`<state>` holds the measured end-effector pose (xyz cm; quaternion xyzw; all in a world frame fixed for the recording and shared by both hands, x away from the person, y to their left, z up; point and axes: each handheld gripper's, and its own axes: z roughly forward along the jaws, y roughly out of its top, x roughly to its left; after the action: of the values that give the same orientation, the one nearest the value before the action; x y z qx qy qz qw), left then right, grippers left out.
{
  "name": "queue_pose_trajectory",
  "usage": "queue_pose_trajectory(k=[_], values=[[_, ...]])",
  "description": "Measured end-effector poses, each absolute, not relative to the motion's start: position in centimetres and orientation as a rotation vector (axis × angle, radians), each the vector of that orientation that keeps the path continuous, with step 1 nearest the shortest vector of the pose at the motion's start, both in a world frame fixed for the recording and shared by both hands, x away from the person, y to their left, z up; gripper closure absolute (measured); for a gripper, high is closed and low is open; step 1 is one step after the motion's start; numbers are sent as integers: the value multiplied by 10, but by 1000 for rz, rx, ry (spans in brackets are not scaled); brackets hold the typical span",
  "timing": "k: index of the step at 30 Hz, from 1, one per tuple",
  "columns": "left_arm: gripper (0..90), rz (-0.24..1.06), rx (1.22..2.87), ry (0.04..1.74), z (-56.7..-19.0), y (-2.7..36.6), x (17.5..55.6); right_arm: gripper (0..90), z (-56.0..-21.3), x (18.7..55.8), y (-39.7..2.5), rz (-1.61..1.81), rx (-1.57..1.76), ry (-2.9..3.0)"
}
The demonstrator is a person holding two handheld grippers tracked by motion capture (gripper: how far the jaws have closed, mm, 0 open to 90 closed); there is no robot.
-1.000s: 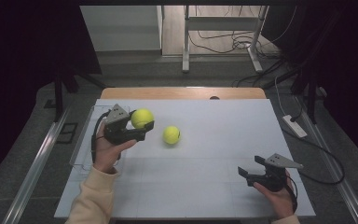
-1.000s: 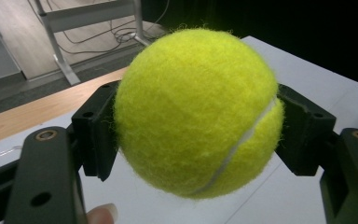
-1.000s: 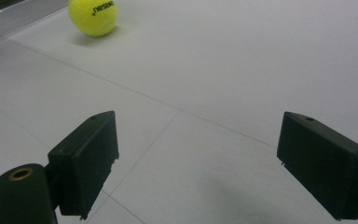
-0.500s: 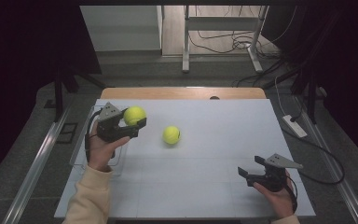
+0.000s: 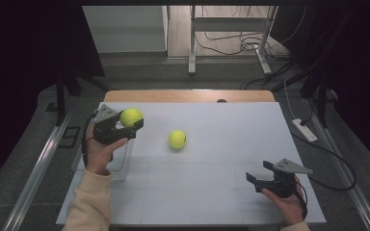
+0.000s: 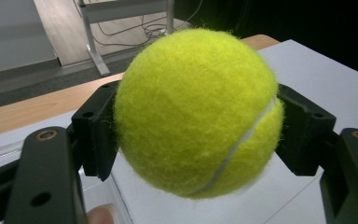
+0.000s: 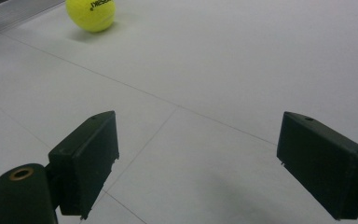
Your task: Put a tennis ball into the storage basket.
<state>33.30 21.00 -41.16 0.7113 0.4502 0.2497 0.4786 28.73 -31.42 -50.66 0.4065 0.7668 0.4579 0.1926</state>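
Observation:
A yellow tennis ball is held above the left part of the white table, with my left gripper shut on it. In the left gripper view the ball sits between the two black jaws, one pressing on each side. A second tennis ball lies on the table near the middle, to the right of the held one. My right gripper rests low at the front right, open and with nothing in it. In the right gripper view its jaws stand wide apart, and the loose ball lies far off at the top left.
A clear plastic box sits at the table's left edge, under the left hand. A wooden strip runs along the far edge. Off the table's right side a power strip and cables lie on the floor.
My left gripper has carried the held ball leftward, away from the loose ball. The right gripper and the loose ball have stayed put.

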Motion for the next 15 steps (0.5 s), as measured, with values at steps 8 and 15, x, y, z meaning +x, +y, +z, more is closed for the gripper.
queue_pose_trajectory(k=[8, 15], values=[[272, 634, 1736, 1113, -411, 215, 333, 126, -507, 287, -314, 1279, 1136, 2154], [272, 661, 1727, 1135, -410, 223, 333, 126, -507, 287, -314, 1278, 1131, 2156]])
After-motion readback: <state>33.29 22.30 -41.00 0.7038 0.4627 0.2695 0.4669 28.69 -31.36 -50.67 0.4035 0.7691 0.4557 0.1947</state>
